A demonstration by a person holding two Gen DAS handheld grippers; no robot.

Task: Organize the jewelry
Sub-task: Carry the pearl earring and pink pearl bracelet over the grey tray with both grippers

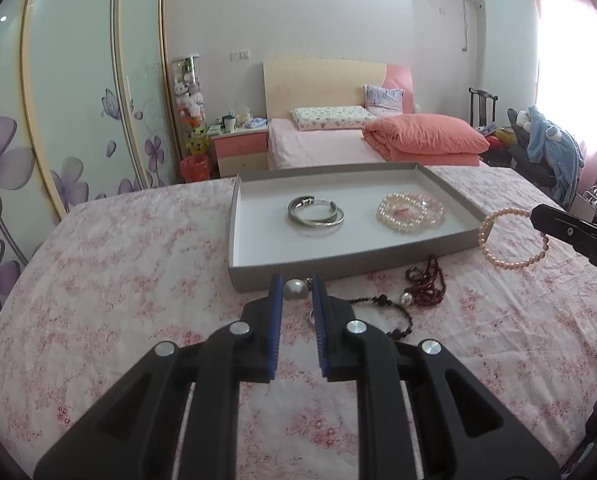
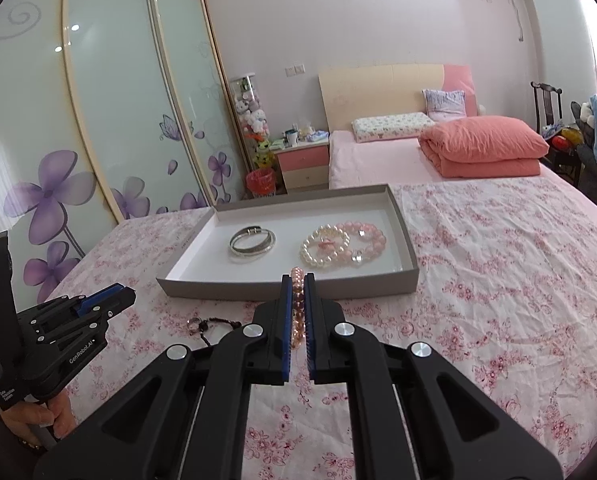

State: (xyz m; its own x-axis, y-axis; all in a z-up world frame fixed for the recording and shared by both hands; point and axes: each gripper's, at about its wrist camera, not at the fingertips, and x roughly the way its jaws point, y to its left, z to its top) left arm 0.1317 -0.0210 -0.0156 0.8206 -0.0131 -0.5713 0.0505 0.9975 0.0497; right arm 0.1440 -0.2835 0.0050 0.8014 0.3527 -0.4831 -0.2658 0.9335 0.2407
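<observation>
A grey tray (image 1: 338, 258) with a white inside lies on the floral bed cover; it holds silver bangles (image 1: 315, 211) and a pile of pearl bracelets (image 1: 410, 212). My left gripper (image 1: 296, 290) is open, low over the cover just before the tray, its tips either side of a large silver-grey pearl (image 1: 295, 290) on a dark beaded necklace (image 1: 394, 312). A dark red bead strand (image 1: 428, 284) lies to the right. My right gripper (image 2: 297, 280) is shut on a pink pearl bracelet (image 2: 297, 308), held in the air before the tray (image 2: 290, 290); the bracelet also shows in the left wrist view (image 1: 510, 240).
The floral cover (image 2: 498, 280) spreads wide around the tray. Beyond it are a folded coral quilt (image 1: 422, 140), pillows and a headboard. A wardrobe with purple flowers (image 1: 58, 120) stands on the left; a chair with clothes (image 1: 546, 148) stands at the right.
</observation>
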